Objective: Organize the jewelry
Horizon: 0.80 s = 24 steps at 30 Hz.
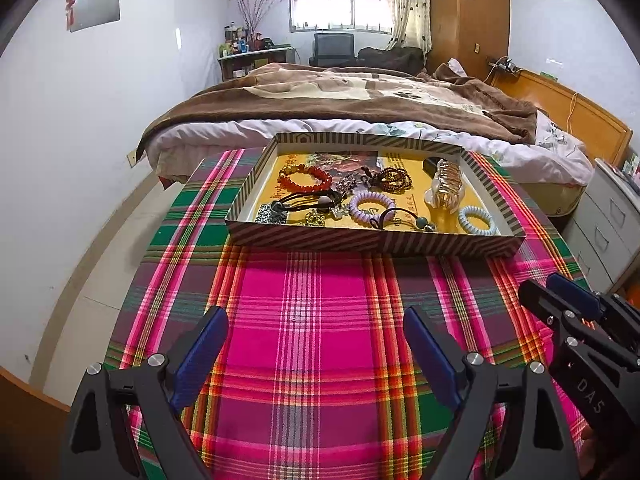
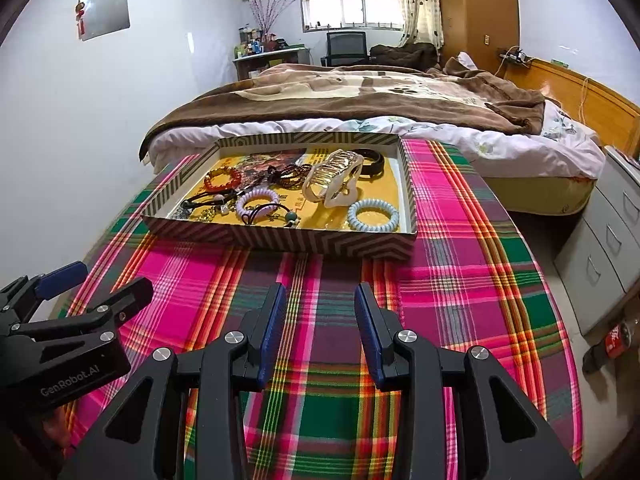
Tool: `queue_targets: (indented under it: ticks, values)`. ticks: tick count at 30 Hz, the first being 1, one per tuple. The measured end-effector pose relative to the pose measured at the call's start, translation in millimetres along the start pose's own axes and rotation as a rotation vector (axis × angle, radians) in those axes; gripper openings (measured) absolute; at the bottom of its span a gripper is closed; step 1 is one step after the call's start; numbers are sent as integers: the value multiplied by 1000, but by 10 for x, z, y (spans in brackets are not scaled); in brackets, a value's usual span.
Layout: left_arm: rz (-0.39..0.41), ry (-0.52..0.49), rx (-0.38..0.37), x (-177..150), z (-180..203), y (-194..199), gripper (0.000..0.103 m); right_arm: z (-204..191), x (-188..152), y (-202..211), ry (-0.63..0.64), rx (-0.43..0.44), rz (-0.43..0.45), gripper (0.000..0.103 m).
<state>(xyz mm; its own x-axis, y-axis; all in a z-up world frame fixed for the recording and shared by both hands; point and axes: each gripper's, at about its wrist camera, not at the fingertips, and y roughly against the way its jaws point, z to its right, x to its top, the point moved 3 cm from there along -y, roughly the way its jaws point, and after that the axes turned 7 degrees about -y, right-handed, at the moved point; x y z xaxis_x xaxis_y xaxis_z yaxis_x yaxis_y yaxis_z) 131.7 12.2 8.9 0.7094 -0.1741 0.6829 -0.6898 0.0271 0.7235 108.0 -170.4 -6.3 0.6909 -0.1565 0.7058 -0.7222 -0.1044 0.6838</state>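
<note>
Bright daylight from the window; sharp, edges fisheye-bent.

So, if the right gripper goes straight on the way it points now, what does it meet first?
Probably the plaid tablecloth, since the right gripper is angled down at bare cloth. The near wall of the striped box comes only after that. Depth is unclear.

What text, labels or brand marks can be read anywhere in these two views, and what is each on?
"DAS" on the right tool, seen from the left wrist.
"GenRobot.AI" on the left tool, seen from the right wrist.
QR code and printed characters on the yellow sheet lining the tray: too small to read.
White script on the red bottle by the cabinet: blurred, unreadable.
</note>
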Motion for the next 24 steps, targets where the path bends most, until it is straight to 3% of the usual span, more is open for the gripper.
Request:
queue_targets:
  ticks: [24]
  values:
    - [32, 31, 2, -12, -57, 62, 89, -9, -24, 4, -1, -6, -2, 37]
